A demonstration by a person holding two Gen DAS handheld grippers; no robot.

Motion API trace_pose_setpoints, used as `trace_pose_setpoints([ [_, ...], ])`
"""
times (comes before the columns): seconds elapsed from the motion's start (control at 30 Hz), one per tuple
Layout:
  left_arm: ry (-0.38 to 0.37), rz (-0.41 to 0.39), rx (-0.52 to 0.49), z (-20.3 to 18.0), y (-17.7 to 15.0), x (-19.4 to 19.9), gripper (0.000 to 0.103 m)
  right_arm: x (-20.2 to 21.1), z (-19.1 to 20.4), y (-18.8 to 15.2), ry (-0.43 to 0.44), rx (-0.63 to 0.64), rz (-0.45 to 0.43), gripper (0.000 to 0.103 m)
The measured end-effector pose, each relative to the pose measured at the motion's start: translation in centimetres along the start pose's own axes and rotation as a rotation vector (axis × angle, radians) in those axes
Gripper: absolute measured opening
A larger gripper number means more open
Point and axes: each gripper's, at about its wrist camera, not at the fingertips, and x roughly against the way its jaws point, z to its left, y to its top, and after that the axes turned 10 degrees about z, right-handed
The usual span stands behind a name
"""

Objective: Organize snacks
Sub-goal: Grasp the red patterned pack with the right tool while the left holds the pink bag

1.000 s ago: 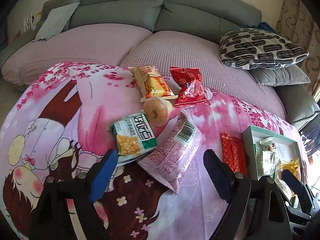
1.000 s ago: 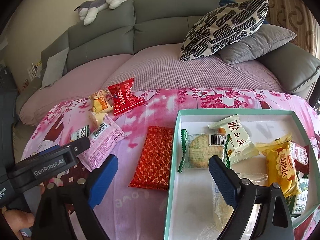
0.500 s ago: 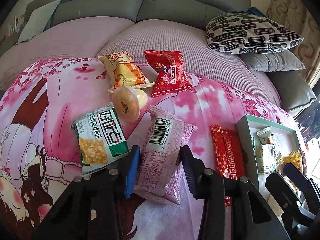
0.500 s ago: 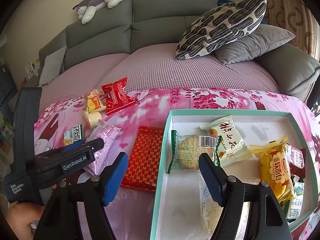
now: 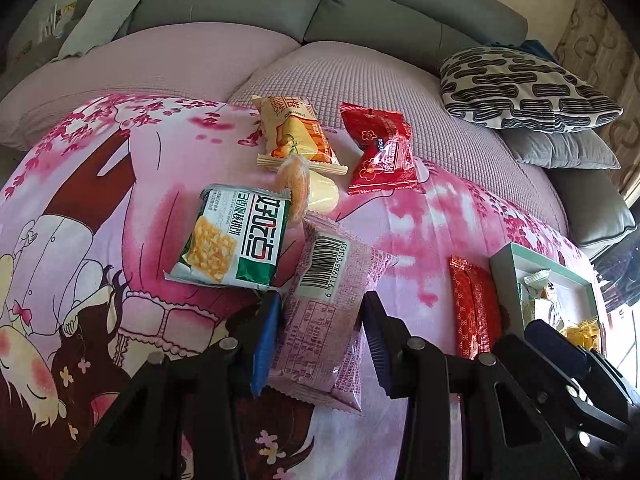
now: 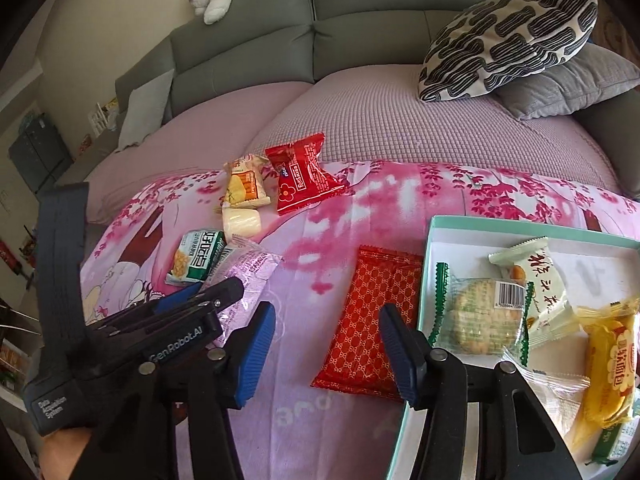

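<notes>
A pink cartoon-print blanket (image 5: 120,208) covers the sofa seat where the snacks lie. Nearest, the left gripper (image 5: 320,340) has its fingers pinched around the pale pink packet (image 5: 328,300), while the right gripper (image 6: 328,352) hangs spread and empty over the red patterned packet (image 6: 372,320), just beside the teal box (image 6: 430,264). I'd say the pink packet needs lifting and carrying across to that box. Farther off lie the green cracker packet (image 5: 236,236), the orange packet (image 5: 292,128) and the red wrapper (image 5: 380,148). Behind sit the grey sofa back (image 6: 360,12) and a patterned cushion (image 6: 508,40).
</notes>
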Motion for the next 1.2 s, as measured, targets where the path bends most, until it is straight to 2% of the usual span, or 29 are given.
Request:
trace_pose_setpoints([
  [0.2, -0.020, 0.004, 0.011, 0.4, -0.1, 0.0, 0.043, -2.6, -0.5, 0.4, -0.056, -0.036, 0.090, 0.056],
  [0.33, -0.030, 0.005, 0.019, 0.7, -0.1, 0.0, 0.043, -2.8, -0.3, 0.5, -0.106, -0.031, 0.101, 0.056],
  [0.53, -0.036, 0.003, 0.047, 1.7, 0.0, 0.2, 0.044, -3.7, 0.6, 1.2, -0.254, 0.004, 0.160, 0.056],
  [0.73, -0.048, 0.005, 0.061, 2.2, 0.0, 0.2, 0.045, -6.0, 3.3, 0.8, -0.453, 0.173, 0.233, 0.056],
  [0.83, -0.049, 0.006, 0.059, 2.1, 0.0, 0.2, 0.045, -6.1, 3.6, 0.5, -0.498, 0.192, 0.224, 0.055],
  [0.93, -0.068, 0.008, 0.068, 2.5, 0.0, 0.2, 0.045, -5.9, 3.8, 0.2, -0.527, 0.216, 0.212, 0.044],
  [1.2, -0.090, 0.010, 0.080, 2.8, 0.0, 0.1, 0.045, -3.6, 5.5, -0.3, -0.625, 0.283, 0.137, 0.031],
])
